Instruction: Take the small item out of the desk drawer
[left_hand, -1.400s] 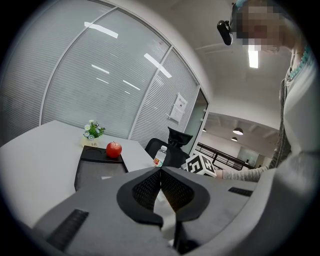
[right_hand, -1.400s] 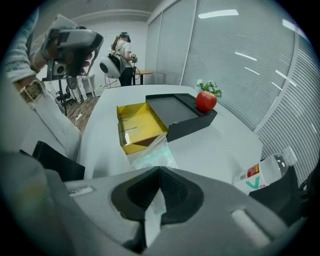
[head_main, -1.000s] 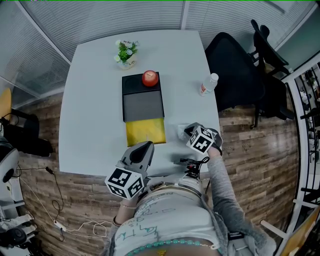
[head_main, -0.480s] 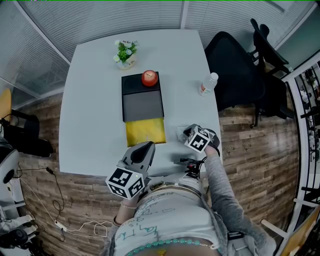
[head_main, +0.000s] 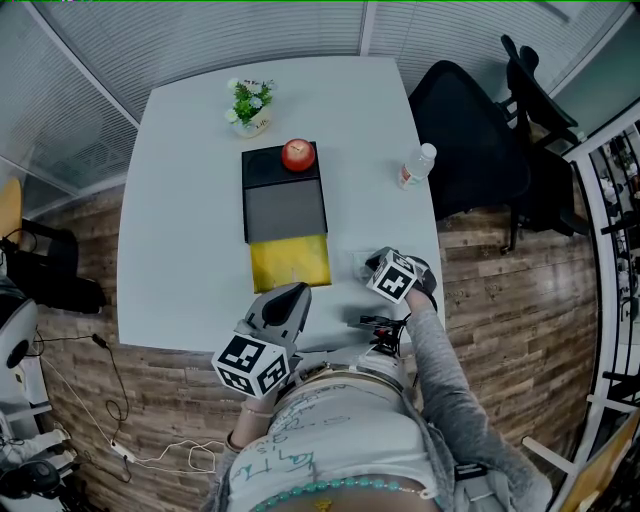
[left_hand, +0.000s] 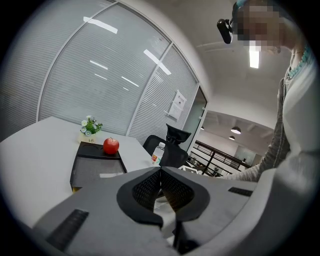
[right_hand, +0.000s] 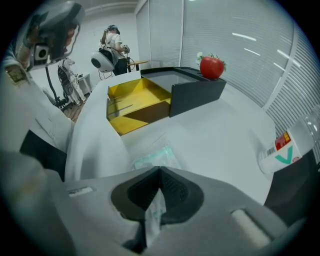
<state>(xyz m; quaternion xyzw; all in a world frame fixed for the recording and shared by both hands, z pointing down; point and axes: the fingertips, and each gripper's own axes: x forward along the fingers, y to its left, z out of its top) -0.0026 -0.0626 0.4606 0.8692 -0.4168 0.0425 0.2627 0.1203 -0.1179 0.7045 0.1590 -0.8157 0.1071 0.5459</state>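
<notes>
Right gripper view: right gripper (right_hand: 159, 170) jaws pinch clear packet (right_hand: 154, 159).

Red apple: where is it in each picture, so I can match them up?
Head view: round red apple at upper middle, on the far end of the flat black drawer box.
Left gripper view: apple left of centre, on the box's far end.
Right gripper view: apple upper right of centre, on top of the box.
Shared landmark: the black drawer box under the apple.
</notes>
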